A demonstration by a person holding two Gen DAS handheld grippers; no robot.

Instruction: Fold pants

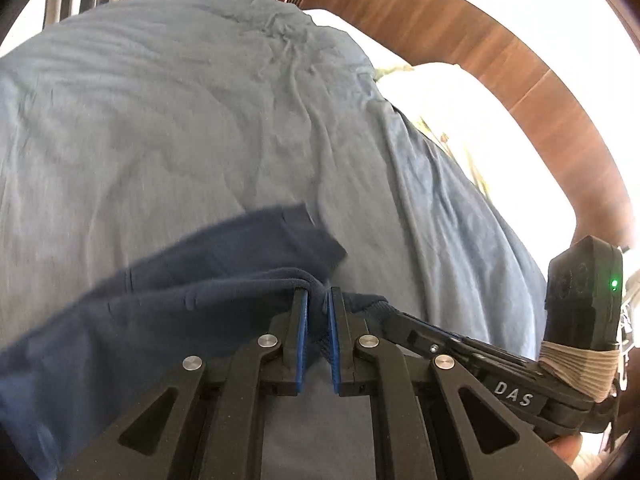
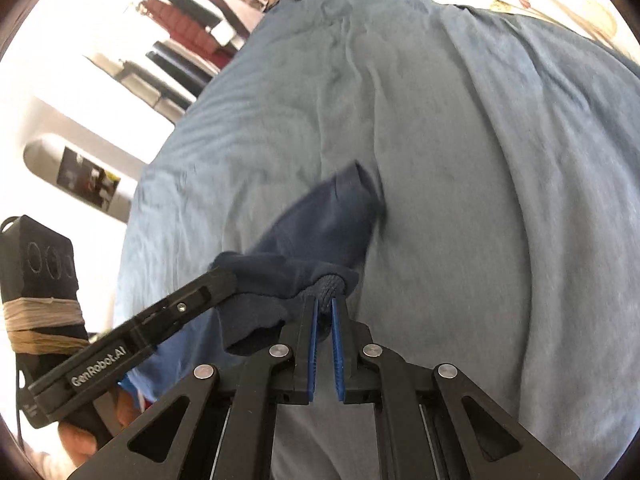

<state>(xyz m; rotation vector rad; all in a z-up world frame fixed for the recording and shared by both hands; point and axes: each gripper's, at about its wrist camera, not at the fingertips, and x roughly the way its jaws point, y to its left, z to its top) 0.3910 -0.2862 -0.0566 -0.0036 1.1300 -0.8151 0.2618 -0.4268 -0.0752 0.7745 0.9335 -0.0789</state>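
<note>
Dark navy pants (image 1: 160, 300) hang in a bunched fold over the light blue bed sheet (image 1: 160, 120). My left gripper (image 1: 318, 294) is shut on a gathered edge of the cloth, which is pinched between its blue pads. In the right wrist view my right gripper (image 2: 325, 300) is shut on a ribbed edge of the same pants (image 2: 332, 224), and a loose end of them trails up and away over the sheet (image 2: 480, 160). The two grippers sit close side by side; the other gripper's finger (image 2: 180, 304) pokes into the cloth from the left.
A white pillow (image 1: 440, 100) and a wooden headboard (image 1: 480, 40) border the bed on one side. Hanging clothes and shelves (image 2: 192, 20) stand past the far edge. A person's hand (image 2: 76, 440) holds the left gripper's handle.
</note>
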